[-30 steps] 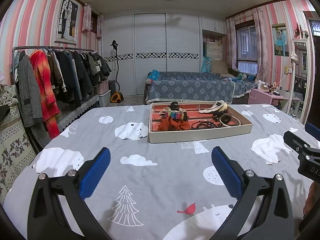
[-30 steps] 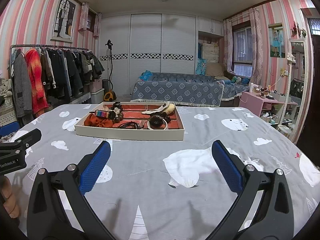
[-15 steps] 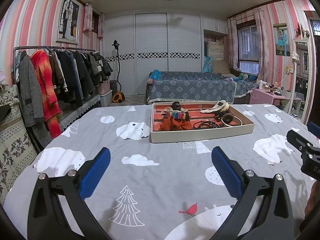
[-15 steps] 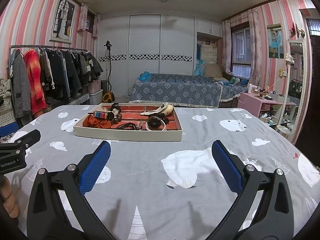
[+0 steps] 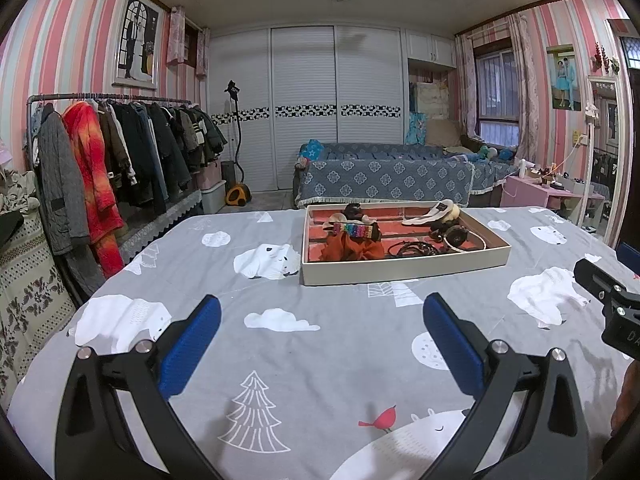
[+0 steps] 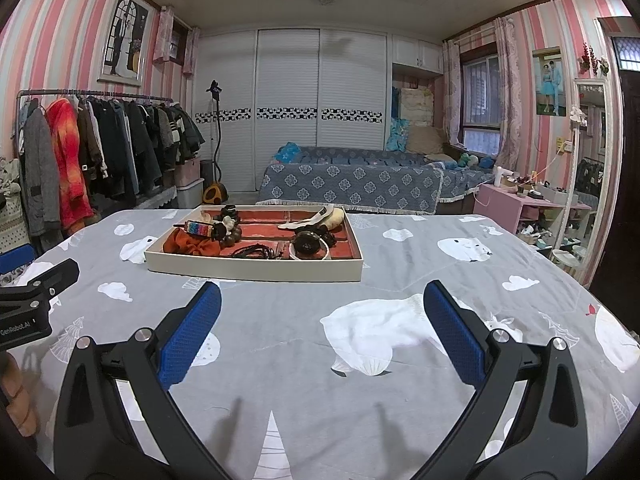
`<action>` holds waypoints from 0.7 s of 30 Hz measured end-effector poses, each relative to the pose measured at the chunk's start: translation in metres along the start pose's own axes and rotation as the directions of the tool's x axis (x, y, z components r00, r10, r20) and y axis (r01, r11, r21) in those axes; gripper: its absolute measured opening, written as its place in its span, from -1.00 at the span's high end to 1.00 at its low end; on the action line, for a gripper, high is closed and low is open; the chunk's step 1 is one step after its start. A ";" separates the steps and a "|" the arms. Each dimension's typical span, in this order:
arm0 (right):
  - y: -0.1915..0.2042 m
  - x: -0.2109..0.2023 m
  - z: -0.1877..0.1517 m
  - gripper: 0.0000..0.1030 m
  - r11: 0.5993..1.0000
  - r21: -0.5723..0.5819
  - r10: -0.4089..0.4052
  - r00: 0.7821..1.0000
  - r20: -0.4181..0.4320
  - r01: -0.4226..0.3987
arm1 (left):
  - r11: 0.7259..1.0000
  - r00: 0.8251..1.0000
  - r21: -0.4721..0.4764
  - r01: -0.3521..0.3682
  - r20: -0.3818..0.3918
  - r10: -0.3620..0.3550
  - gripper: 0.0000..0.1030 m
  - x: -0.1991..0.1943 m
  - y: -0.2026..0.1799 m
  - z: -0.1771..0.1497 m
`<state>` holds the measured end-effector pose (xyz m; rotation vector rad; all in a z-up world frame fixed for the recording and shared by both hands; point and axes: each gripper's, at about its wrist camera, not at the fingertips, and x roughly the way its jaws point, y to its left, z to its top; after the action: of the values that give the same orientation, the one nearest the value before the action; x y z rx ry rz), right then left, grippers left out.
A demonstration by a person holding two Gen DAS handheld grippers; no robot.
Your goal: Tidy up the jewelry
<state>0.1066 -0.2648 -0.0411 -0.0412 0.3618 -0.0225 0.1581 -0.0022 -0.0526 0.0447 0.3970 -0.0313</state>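
Note:
A cream tray (image 5: 404,270) (image 6: 256,270) with a red lining sits mid-table on a grey printed cloth. It holds an orange scrunchie (image 5: 350,249) (image 6: 190,246), a rainbow hair clip (image 5: 354,230) (image 6: 198,228), dark beaded bracelets (image 5: 412,248) (image 6: 256,251), a dark round piece inside a white bangle (image 5: 458,236) (image 6: 308,245) and a cream horn-shaped piece (image 5: 436,214) (image 6: 320,218). My left gripper (image 5: 320,340) is open over the cloth, well short of the tray. My right gripper (image 6: 320,340) is open too, nearer the tray's right end. Both hold nothing.
The table's left edge borders a clothes rack (image 5: 120,160). A blue-covered bed (image 6: 360,188) lies beyond the far edge and a pink side table (image 6: 528,204) stands at the right. Each gripper's body shows at the other view's edge, the right gripper body (image 5: 608,300) and the left gripper body (image 6: 32,304).
Both views have shifted slightly, so the tray sits a little higher and further right in each. Both grippers stay open and nothing in the tray has moved.

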 end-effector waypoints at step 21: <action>0.002 0.002 -0.002 -0.92 1.000 -0.004 0.001 1.000 -0.004 -0.001 | 1.000 1.000 -0.010 0.004 -0.014 -0.005 -0.92 0.002 0.001 0.000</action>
<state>0.1074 -0.2634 -0.0441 -0.0447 0.3656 -0.0214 0.1596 -0.0013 -0.0536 0.0344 0.4111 -0.0334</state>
